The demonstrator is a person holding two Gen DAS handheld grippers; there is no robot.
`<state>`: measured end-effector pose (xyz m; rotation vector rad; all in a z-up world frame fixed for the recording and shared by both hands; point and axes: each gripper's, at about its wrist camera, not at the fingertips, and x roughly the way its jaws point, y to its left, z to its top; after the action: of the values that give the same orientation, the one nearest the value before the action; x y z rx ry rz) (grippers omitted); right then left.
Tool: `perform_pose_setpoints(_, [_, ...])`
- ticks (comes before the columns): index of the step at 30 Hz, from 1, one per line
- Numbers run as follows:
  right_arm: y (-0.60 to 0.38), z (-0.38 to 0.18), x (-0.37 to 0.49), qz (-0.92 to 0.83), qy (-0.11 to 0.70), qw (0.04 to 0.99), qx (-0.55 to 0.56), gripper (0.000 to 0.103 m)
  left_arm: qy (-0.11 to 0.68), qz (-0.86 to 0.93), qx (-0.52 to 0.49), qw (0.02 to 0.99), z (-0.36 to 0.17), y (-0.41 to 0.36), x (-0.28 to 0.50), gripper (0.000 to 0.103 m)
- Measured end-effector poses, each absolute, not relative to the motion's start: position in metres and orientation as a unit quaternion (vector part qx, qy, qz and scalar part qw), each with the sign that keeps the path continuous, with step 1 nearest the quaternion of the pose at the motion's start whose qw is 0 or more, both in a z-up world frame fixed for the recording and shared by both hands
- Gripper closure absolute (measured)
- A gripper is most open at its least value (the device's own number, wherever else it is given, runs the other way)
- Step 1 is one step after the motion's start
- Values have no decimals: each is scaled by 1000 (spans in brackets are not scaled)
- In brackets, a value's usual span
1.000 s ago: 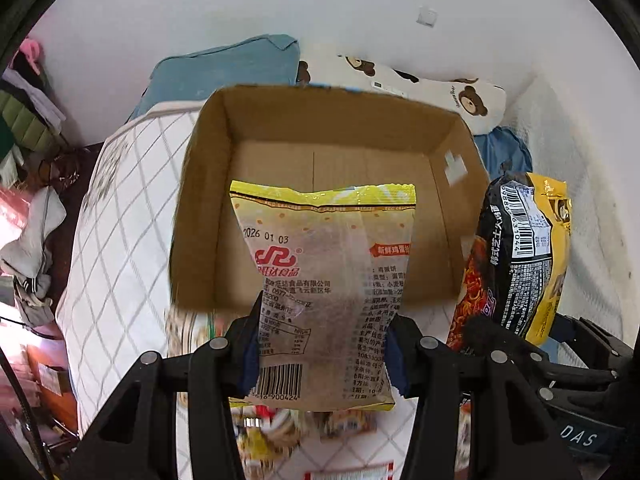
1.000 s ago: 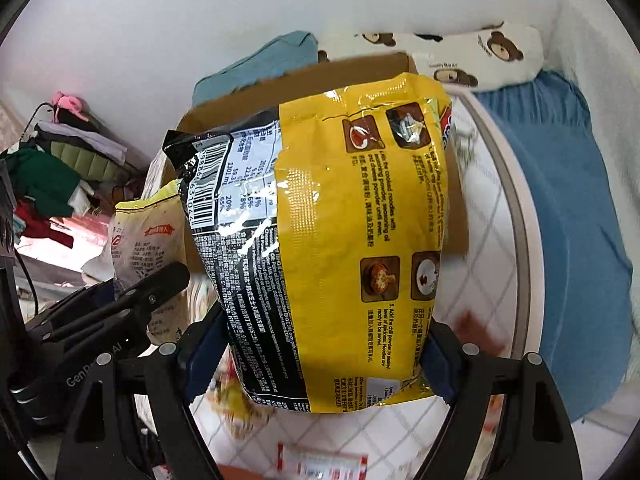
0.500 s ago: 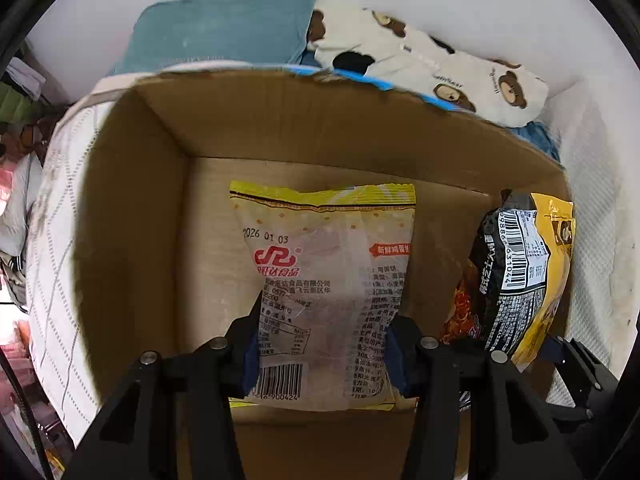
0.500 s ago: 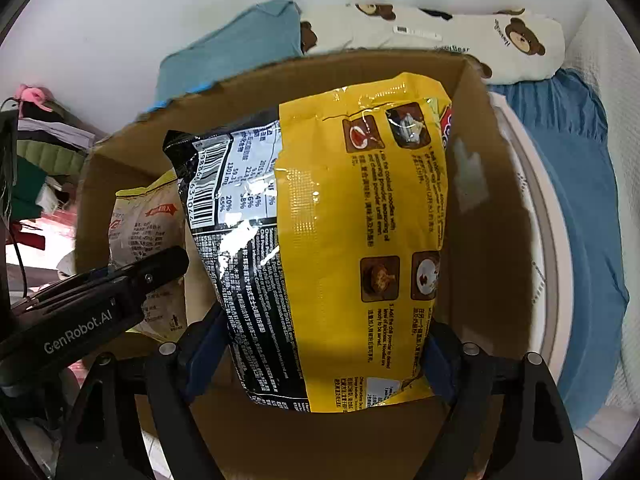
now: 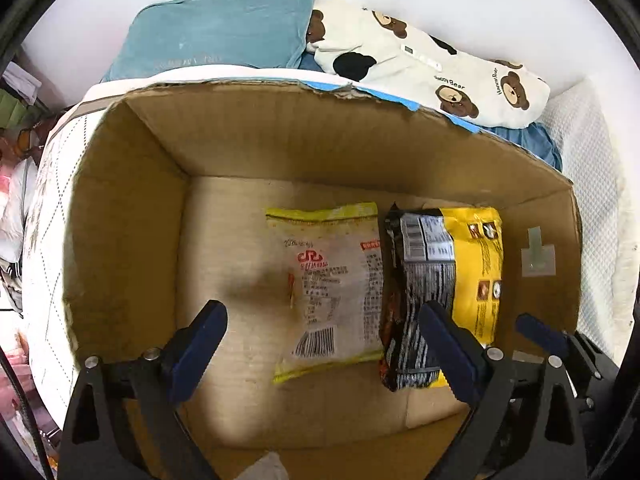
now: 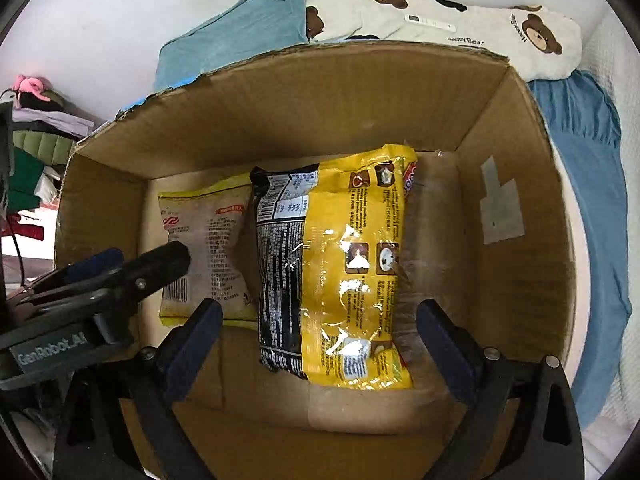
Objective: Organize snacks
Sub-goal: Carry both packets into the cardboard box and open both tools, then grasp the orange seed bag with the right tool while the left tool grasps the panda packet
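Note:
A pale snack packet with a yellow top edge and a barcode (image 5: pixel 332 284) lies flat on the floor of the open cardboard box (image 5: pixel 120 216). A yellow and black noodle bag (image 5: pixel 448 280) lies beside it on the right. My left gripper (image 5: pixel 324 354) is open and empty above the box's near side. In the right wrist view the noodle bag (image 6: pixel 344 276) lies mid-box with the pale packet (image 6: pixel 208 248) to its left. My right gripper (image 6: pixel 318 340) is open and empty over the bag's near end. The box wall (image 6: pixel 516 216) carries a strip of tape.
The box sits on a white quilted bed (image 5: pixel 44 208). A teal pillow (image 5: pixel 216 32) and a bear-print pillow (image 5: pixel 432 64) lie behind it against the white wall. A blue blanket (image 6: pixel 584 184) lies to the right. Piled clothes (image 6: pixel 28 152) are at the far left.
Both grippers have moved in over the box, opened and let go of their packets. The pale packet and the noodle bag now lie on the box floor.

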<state>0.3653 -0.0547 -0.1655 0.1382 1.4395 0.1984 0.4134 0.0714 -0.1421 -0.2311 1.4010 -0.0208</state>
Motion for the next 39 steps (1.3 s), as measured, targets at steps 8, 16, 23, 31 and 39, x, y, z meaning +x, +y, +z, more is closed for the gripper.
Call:
perform_pose_setpoints(8, [-70,-146,340,76,642,761,57,4,605,19,-75,793,-116,77,377,5])
perform_pose_setpoints(16, [-76,-113,296,60,600,797,38,4,550,28,-61,832,-79,74,329,5])
perform_pose_setpoints(23, [-82,-68,249,56,550,833,27,4,511,20,-57,857,-43,68,284,5])
perform_pose_setpoints(31, [-85,-35,202,63,518,852,47,4,487,14,-70,871,-15,71,237,5])
perform_pose_setpoints(39, [-79,-56,152,87,546,830,78,4,510,25,-67,857,-35,84,186,5])
